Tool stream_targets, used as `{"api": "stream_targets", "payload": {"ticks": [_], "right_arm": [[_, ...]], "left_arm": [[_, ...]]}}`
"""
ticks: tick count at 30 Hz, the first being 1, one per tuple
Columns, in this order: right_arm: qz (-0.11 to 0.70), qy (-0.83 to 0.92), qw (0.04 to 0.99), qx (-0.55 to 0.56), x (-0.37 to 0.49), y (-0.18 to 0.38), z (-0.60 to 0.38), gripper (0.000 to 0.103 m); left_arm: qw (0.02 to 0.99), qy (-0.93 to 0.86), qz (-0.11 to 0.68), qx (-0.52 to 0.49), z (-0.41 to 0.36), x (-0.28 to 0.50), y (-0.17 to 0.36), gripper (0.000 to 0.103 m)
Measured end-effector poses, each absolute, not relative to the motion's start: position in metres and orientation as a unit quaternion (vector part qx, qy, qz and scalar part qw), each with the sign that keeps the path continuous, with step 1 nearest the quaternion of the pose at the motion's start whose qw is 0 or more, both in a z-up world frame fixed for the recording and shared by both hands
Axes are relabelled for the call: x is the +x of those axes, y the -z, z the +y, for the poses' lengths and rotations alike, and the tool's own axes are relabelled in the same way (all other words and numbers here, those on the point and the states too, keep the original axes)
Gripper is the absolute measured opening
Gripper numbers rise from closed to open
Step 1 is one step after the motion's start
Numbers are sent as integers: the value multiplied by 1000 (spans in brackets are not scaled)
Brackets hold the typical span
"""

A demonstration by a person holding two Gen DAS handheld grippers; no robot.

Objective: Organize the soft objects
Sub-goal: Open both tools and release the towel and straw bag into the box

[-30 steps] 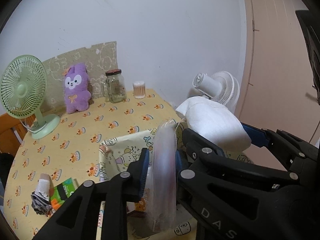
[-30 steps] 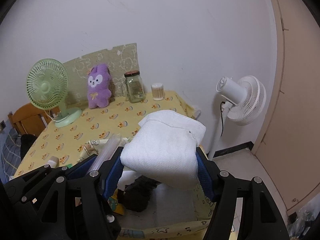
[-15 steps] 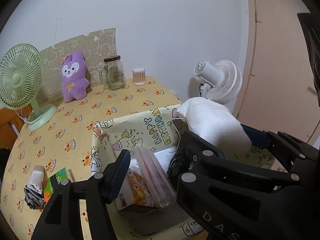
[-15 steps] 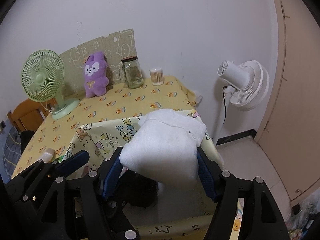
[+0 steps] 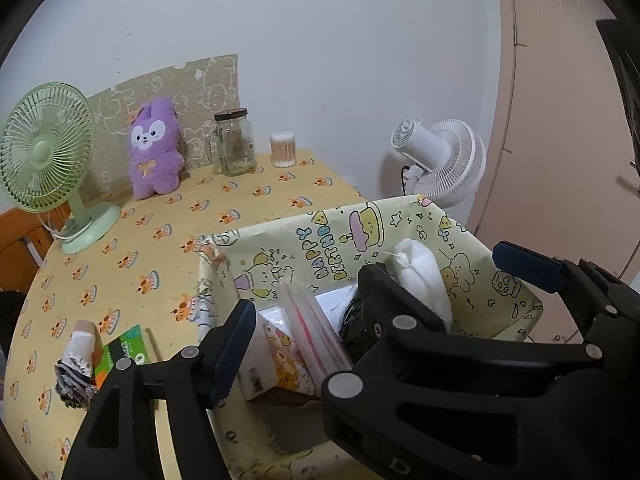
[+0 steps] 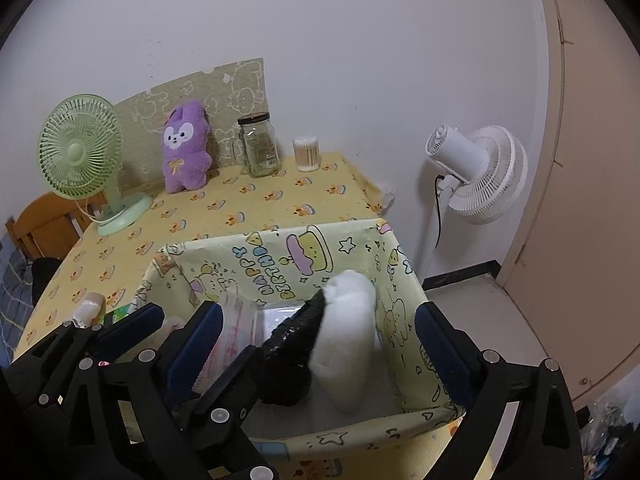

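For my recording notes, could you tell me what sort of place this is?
Most likely a room in a home: a table under a cartoon-print cloth holds a purple plush toy and a green desk fan, while a white floor fan stands by the wall.

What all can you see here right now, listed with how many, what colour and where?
storage bin: one, pale yellow with cartoon print, near edge of the table
white bundle: one, white, inside the bin at its right side
black bundle: one, black, inside the bin beside the white bundle
clear bag: one, clear with pink stripes, inside the bin at left
plush toy: one, purple, back of table
desk fan: one, green, table's left side
jar: one, clear glass, right of the plush toy
swab tub: one, clear, right of the jar
floor fan: one, white, beside the table
green packet: one, left of the bin
left claw: open, over the bin
right claw: open, over the bin
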State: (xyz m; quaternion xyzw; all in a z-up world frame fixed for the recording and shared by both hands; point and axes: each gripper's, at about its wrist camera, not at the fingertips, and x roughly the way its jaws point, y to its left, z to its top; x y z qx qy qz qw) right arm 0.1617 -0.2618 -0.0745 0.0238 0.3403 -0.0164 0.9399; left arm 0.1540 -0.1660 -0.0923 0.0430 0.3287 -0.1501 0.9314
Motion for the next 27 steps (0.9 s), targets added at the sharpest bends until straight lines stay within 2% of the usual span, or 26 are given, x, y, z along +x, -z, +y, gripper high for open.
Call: {"api": "stream_targets", "payload": {"ticks": [15,24,27], "right_arm": [[302,16,953,24,131,50,-239,99],[280,14,960,17,113,32,-220,99],[270,16,963,18,107,27,-214,103]], "left_arm": [[945,146,290,48,-144,124,68,75],[951,151,267,44,-126,104,53,86],[954,143,259,50,-120,98,48,88]]}}
